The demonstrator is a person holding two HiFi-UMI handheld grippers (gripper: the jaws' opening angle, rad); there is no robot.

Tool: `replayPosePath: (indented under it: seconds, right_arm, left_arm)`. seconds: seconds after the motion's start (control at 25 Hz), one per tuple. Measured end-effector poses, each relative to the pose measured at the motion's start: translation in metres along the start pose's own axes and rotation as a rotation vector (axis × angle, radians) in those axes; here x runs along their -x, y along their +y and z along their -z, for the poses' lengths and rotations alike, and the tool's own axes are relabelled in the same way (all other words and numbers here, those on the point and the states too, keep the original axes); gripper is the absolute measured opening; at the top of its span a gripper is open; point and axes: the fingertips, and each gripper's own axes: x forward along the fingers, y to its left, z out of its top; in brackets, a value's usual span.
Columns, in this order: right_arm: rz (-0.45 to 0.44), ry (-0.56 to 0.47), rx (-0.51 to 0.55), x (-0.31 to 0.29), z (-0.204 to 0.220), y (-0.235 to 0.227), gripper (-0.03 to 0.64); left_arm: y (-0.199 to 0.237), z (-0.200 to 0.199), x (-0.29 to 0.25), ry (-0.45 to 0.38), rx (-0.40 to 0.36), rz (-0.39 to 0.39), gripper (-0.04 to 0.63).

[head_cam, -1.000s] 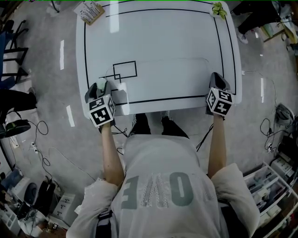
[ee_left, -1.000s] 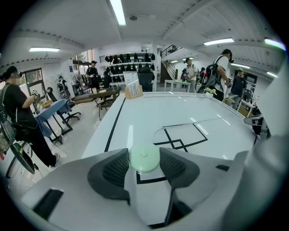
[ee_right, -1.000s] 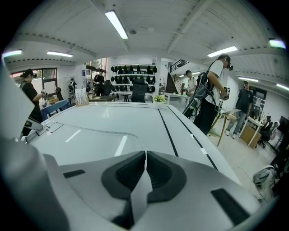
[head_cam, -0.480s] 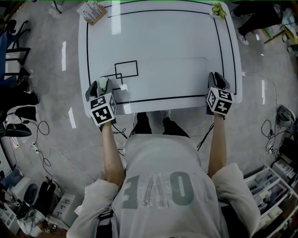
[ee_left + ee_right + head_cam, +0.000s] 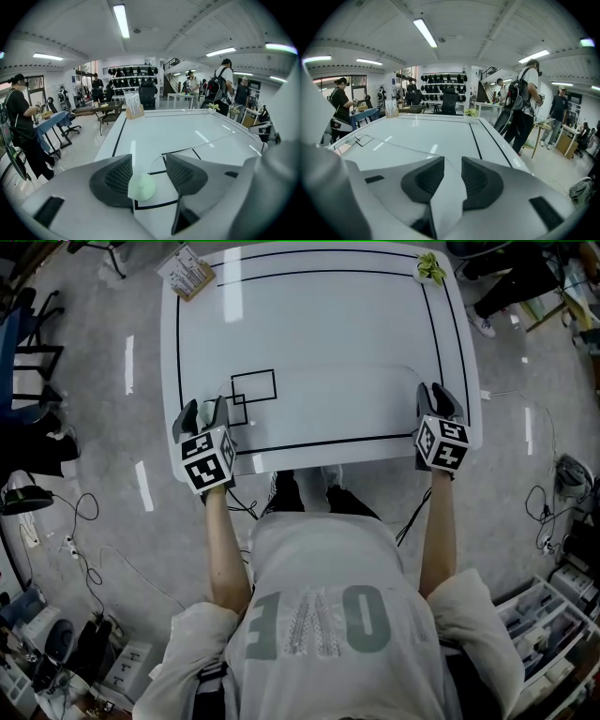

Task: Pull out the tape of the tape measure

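One pale green tape measure [image 5: 141, 187], a small round case, sits off the table between the jaws of the left gripper [image 5: 149, 157], lying against the left pad, with a sliver of table showing on its other side. The jaws stand fairly wide and clasp the case. From it a thin white tape [image 5: 446, 192] runs out across the near part of the table as a faint line, bowing away from the person. It ends in the right gripper [image 5: 452, 159], whose jaws are pinched together on the white strip.

Both grippers hang over the near edge of the white table [image 5: 328, 315], the left one at the near left corner, the right one at the near right corner, well apart. Black lines [image 5: 177, 334] frame the tabletop, and small black rectangles [image 5: 253, 382] are marked just beyond the left gripper. A little plant [image 5: 430, 266] stands at the far right corner, a small rack of cards [image 5: 192, 268] at the far left. Several people [image 5: 525, 108] stand in the room beyond.
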Motion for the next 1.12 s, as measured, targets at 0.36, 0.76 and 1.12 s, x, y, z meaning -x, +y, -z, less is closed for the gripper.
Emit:
replayPosePath:
  seconds: [0.36,0.76,1.12]
  right_arm:
    - [0.005,-0.213,0.001,0.022,-0.095,0.009,0.104]
    - [-0.127,-0.611,-0.023,0.097,-0.231,0.068,0.086]
    - [-0.230,-0.762,-0.022,0.152,-0.242,0.140,0.046]
  left_arm:
    - [-0.013,-0.092,0.025,-0.207,-0.052,0.020,0.230]
    - [-0.043,-0.225,0.121,-0.652,-0.083,0.023,0.054]
    - [-0.087,-0.233,0.183,-0.812,-0.128,0.086,0.032]
